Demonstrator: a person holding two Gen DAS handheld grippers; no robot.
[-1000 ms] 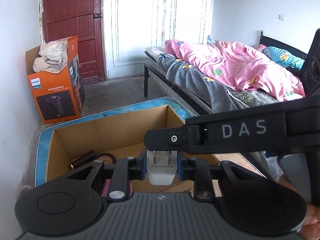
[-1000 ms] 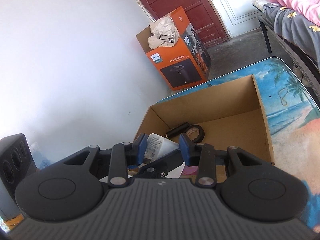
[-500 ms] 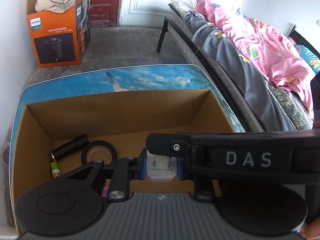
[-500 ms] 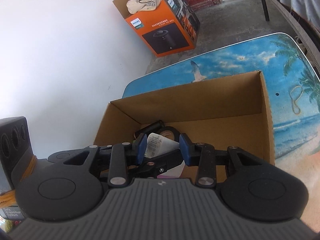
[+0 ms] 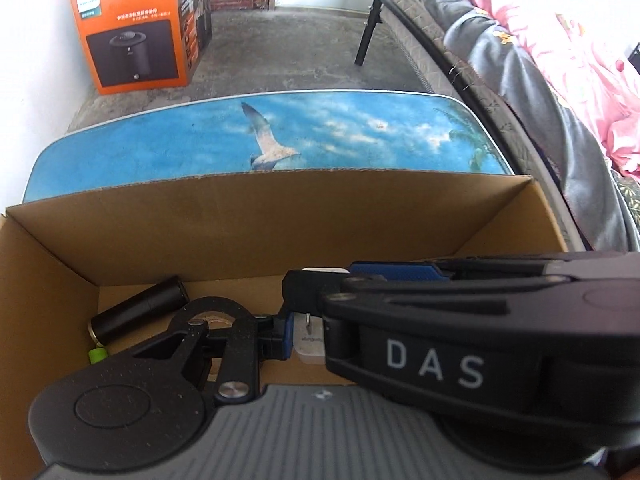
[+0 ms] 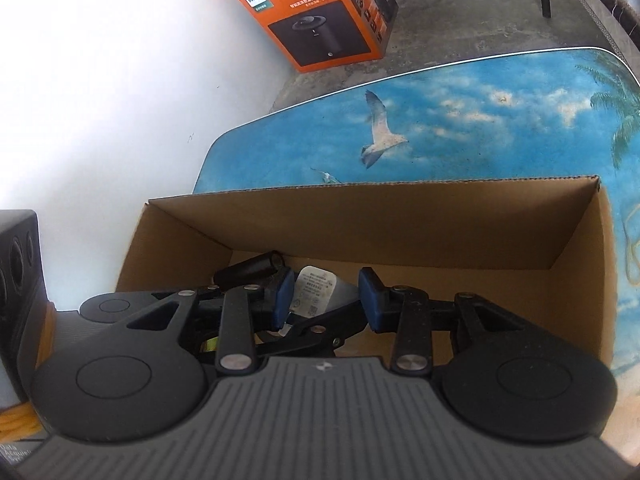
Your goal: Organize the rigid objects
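Observation:
A white plug charger [image 5: 309, 340] sits between my left gripper's [image 5: 306, 334] blue pads, low inside an open cardboard box [image 5: 256, 216]. My right gripper crosses over the left one and hides its right finger. In the right wrist view the charger [image 6: 316, 294] lies between the right gripper's [image 6: 326, 294] spread blue pads; the left pad is at its edge, the right pad stands apart. A black cylinder [image 5: 140, 314], a black tape roll [image 5: 212, 316] and a green-tipped item [image 5: 97, 355] lie on the box floor at the left.
The box [image 6: 580, 280] stands on a table with a sky and seagull print [image 5: 272, 140]. An orange Philips carton [image 5: 136, 28] stands on the floor beyond. A bed with grey and pink bedding [image 5: 560, 80] runs along the right. A black speaker-like block [image 6: 18, 280] is at the left.
Both grippers have tilted down and sunk into the box with the charger. The right gripper's pads have spread wider around the charger.

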